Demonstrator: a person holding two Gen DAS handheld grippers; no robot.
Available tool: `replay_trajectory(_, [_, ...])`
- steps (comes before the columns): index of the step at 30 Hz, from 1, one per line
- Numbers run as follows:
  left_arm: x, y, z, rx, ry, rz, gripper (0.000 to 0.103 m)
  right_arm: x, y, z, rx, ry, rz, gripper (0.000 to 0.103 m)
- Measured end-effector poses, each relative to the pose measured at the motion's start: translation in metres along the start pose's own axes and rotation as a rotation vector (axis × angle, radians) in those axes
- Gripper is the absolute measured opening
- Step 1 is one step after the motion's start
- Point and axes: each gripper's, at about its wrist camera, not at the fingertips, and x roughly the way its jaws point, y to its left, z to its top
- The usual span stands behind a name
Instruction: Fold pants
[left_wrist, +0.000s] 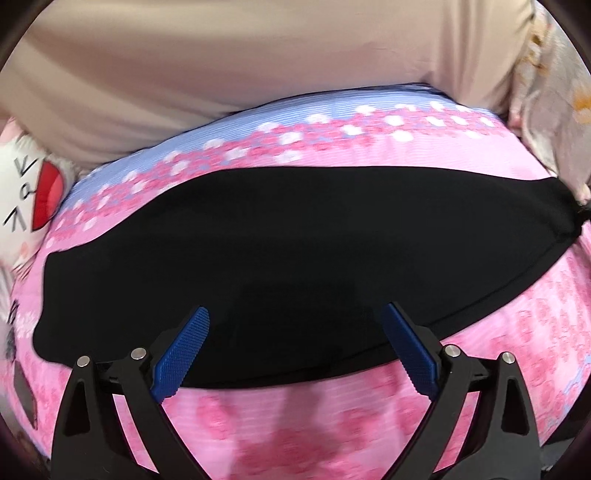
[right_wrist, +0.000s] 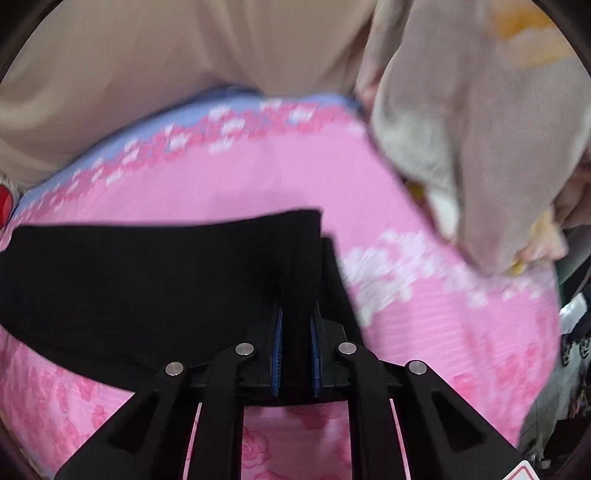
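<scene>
Black pants (left_wrist: 280, 251) lie flat across a pink flowered bedspread (left_wrist: 295, 424), reaching from the left to the far right of the left wrist view. My left gripper (left_wrist: 297, 314) hovers over their near edge, open, its blue pads (left_wrist: 184, 354) wide apart with nothing between them. In the right wrist view the pants (right_wrist: 147, 288) stretch off to the left. My right gripper (right_wrist: 296, 317) is shut on their right end, a ridge of black cloth pinched between the blue pads (right_wrist: 277, 350).
A beige wall or headboard (left_wrist: 221, 66) rises behind the bed. A crumpled grey flowered cloth (right_wrist: 480, 147) lies at the right. A white plush toy with a red patch (left_wrist: 33, 192) sits at the left edge. The bedspread (right_wrist: 443, 295) has a blue band at the back.
</scene>
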Motion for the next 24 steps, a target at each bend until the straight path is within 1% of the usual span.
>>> replay_trajectory(1, [0.002, 0.012, -0.003, -0.018, 0.008, 0.018, 0.093, -0.007, -0.008, 0.004, 0.020, -0.019, 0.000, 0.011])
replay_trajectory(2, [0.004, 0.021, -0.005, -0.032, 0.016, 0.028, 0.093, -0.009, -0.013, 0.006, 0.028, -0.018, -0.012, 0.011])
replay_trajectory(3, [0.007, 0.029, -0.007, -0.048, 0.024, 0.038, 0.093, 0.002, -0.019, 0.005, 0.011, 0.018, -0.061, 0.012])
replay_trajectory(4, [0.010, 0.036, -0.009, -0.063, 0.031, 0.042, 0.093, 0.018, -0.022, -0.001, -0.010, 0.090, -0.118, 0.016])
replay_trajectory(5, [0.012, 0.042, -0.010, -0.077, 0.038, 0.044, 0.093, 0.033, -0.026, -0.009, -0.011, 0.125, -0.150, 0.018])
replay_trajectory(6, [0.015, 0.051, -0.013, -0.098, 0.046, 0.051, 0.093, 0.024, -0.029, -0.011, 0.024, 0.067, -0.134, 0.018])
replay_trajectory(7, [0.015, 0.057, -0.014, -0.113, 0.051, 0.056, 0.093, 0.014, -0.028, -0.012, 0.063, 0.046, -0.132, 0.020])
replay_trajectory(8, [0.015, 0.062, -0.016, -0.122, 0.052, 0.057, 0.093, 0.001, -0.025, -0.012, 0.091, 0.011, -0.137, 0.024])
replay_trajectory(9, [0.013, 0.068, -0.018, -0.131, 0.049, 0.057, 0.093, -0.015, -0.017, -0.011, 0.097, -0.031, -0.125, 0.032])
replay_trajectory(10, [0.012, 0.074, -0.020, -0.139, 0.043, 0.057, 0.093, -0.031, 0.002, -0.014, 0.070, -0.067, -0.077, 0.048])
replay_trajectory(11, [0.011, 0.080, -0.023, -0.144, 0.037, 0.059, 0.093, -0.044, 0.031, -0.020, 0.022, -0.085, -0.026, 0.056])
replay_trajectory(12, [0.011, 0.085, -0.025, -0.150, 0.034, 0.065, 0.093, -0.047, 0.058, -0.026, -0.035, -0.087, 0.017, 0.062])
replay_trajectory(14, [0.012, 0.093, -0.027, -0.161, 0.030, 0.069, 0.093, -0.044, 0.120, -0.041, -0.188, -0.062, 0.089, 0.062])
replay_trajectory(15, [0.013, 0.095, -0.028, -0.167, 0.031, 0.067, 0.093, -0.041, 0.153, -0.049, -0.266, -0.057, 0.111, 0.062])
replay_trajectory(16, [0.014, 0.100, -0.028, -0.179, 0.036, 0.062, 0.093, -0.037, 0.194, -0.060, -0.357, -0.059, 0.151, 0.058])
replay_trajectory(18, [0.014, 0.108, -0.031, -0.194, 0.032, 0.049, 0.093, -0.031, 0.257, -0.074, -0.456, -0.068, 0.236, 0.058])
replay_trajectory(20, [0.009, 0.117, -0.035, -0.201, 0.022, 0.054, 0.093, -0.023, 0.302, -0.080, -0.529, -0.059, 0.290, 0.058])
replay_trajectory(22, [0.004, 0.127, -0.040, -0.204, 0.010, 0.055, 0.093, -0.012, 0.344, -0.085, -0.617, -0.061, 0.302, 0.058])
replay_trajectory(24, [-0.001, 0.136, -0.044, -0.204, 0.003, 0.051, 0.094, 0.002, 0.372, -0.083, -0.662, -0.060, 0.298, 0.058])
